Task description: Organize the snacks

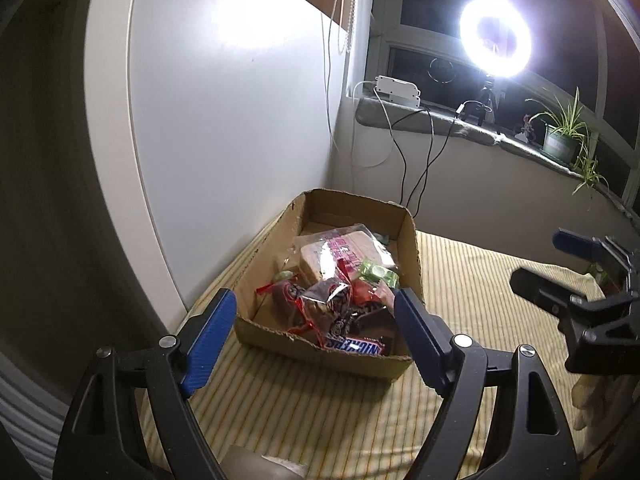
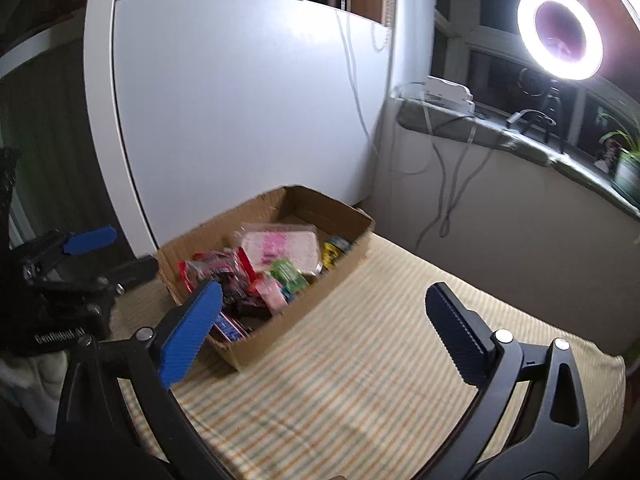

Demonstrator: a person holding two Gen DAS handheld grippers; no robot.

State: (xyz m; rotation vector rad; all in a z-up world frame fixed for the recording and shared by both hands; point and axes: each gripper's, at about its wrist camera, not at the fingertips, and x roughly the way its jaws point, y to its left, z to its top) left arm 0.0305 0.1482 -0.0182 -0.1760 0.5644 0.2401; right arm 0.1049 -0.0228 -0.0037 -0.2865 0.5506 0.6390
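Note:
A shallow cardboard box (image 1: pixel 272 332) sits on a striped cloth and holds several snacks: a Snickers bar (image 1: pixel 354 346), a clear bag of pale wafers with pink print (image 1: pixel 340 254), red-wrapped sweets (image 1: pixel 292 294) and a green packet (image 1: pixel 378 274). My left gripper (image 1: pixel 316 332) is open and empty, its fingers either side of the box's near end. The box also shows in the right wrist view (image 2: pixel 340 266). My right gripper (image 2: pixel 324 334) is open and empty, above the cloth just right of the box. It shows at the right edge of the left wrist view (image 1: pixel 560 264).
A white cabinet panel (image 1: pixel 224 128) stands behind the box. A window sill (image 1: pixel 440 120) carries a white power strip (image 1: pixel 398 89), cables, a ring light (image 1: pixel 496 36) and a potted plant (image 1: pixel 564 136). The striped cloth (image 2: pixel 380 360) stretches to the right of the box.

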